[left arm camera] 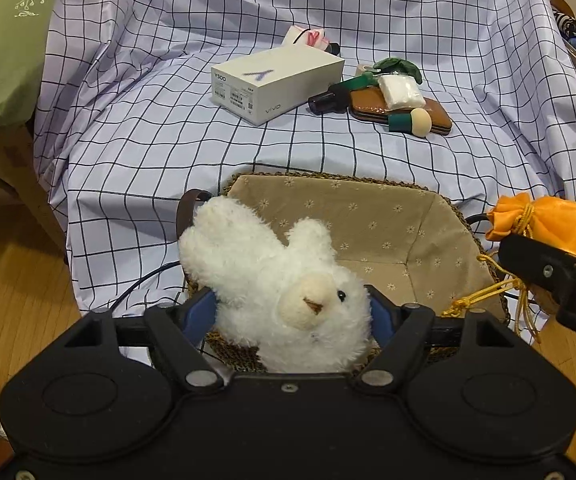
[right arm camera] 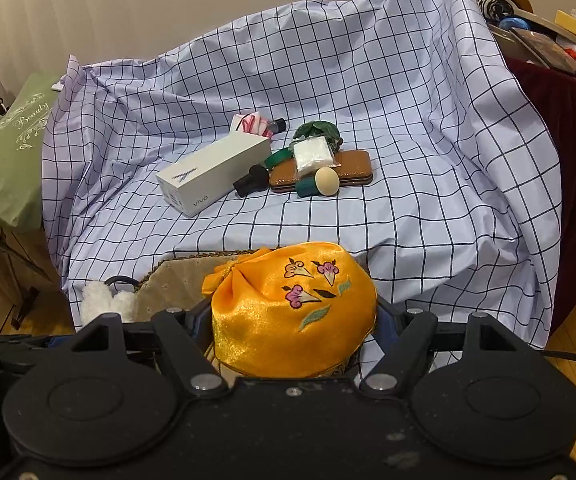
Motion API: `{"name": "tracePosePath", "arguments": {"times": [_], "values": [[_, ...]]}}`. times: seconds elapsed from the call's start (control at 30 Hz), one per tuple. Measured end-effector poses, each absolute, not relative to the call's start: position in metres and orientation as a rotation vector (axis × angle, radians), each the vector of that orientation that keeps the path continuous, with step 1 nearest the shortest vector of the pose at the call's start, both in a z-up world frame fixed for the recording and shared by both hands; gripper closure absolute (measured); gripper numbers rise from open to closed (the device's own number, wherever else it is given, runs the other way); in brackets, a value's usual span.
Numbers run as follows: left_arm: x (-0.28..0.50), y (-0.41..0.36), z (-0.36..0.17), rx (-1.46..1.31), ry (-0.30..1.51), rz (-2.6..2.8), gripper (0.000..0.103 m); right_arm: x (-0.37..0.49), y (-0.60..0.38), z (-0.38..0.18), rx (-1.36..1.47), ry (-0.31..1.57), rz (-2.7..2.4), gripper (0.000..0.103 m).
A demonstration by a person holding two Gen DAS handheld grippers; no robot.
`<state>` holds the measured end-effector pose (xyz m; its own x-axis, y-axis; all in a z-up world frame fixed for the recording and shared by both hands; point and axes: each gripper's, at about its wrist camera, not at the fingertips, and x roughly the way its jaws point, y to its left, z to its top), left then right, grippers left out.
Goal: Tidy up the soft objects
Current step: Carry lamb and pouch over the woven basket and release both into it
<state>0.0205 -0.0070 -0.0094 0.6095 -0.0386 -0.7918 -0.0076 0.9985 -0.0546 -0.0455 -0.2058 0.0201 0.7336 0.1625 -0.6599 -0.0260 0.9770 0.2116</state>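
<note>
Lower centre of the left wrist view: left gripper (left arm camera: pixel 290 312), jaws about half apart, blue pads pressed into the fur on either side of a fluffy white plush rabbit (left arm camera: pixel 280 280). Holds it snout up, ears leaning to the upper left, over the near left corner of a woven rectangular basket with a beige flowered fabric liner (left arm camera: pixel 368 216). At the right edge of that frame, right gripper (left arm camera: pixel 548 276), seen from the side.

Lower centre of the right wrist view: same gripper, jaws likewise about half apart, clamped on a shiny orange satin drawstring pouch embroidered with pink flowers (right arm camera: pixel 288 304). Keeps the pouch at the basket's right side, gold cords dangling past the rim.

Beyond the basket, pale lilac checked cloth (right arm camera: pixel 368 80) draped over the furniture. At mid-frame on it: white rectangular phone box (left arm camera: pixel 280 80); just right of it, brown leather case (left arm camera: pixel 368 104) bearing a white wrapped packet (left arm camera: pixel 402 90) and a beige sponge puff with a green handle (left arm camera: pixel 412 122). Upper left: green printed cushion (left arm camera: pixel 4 40).
</note>
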Motion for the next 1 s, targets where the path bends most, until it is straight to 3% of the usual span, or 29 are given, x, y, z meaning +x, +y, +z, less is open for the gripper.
{"name": "tracePosePath", "arguments": {"times": [0.37, 0.5, 1.0], "values": [[0.019, -0.005, -0.008, -0.059, 0.908, 0.002, 0.026, -0.043, -0.204, 0.019, 0.184, 0.756, 0.109, 0.029], [0.018, -0.002, -0.004, -0.074, 0.882, 0.009, 0.016, -0.042, -0.205, 0.017, 0.184, 0.764, 0.109, 0.029], [0.018, 0.006, -0.003, -0.098, 0.864, 0.053, 0.015, -0.041, -0.197, 0.016, 0.147, 0.774, 0.152, 0.025]]}}
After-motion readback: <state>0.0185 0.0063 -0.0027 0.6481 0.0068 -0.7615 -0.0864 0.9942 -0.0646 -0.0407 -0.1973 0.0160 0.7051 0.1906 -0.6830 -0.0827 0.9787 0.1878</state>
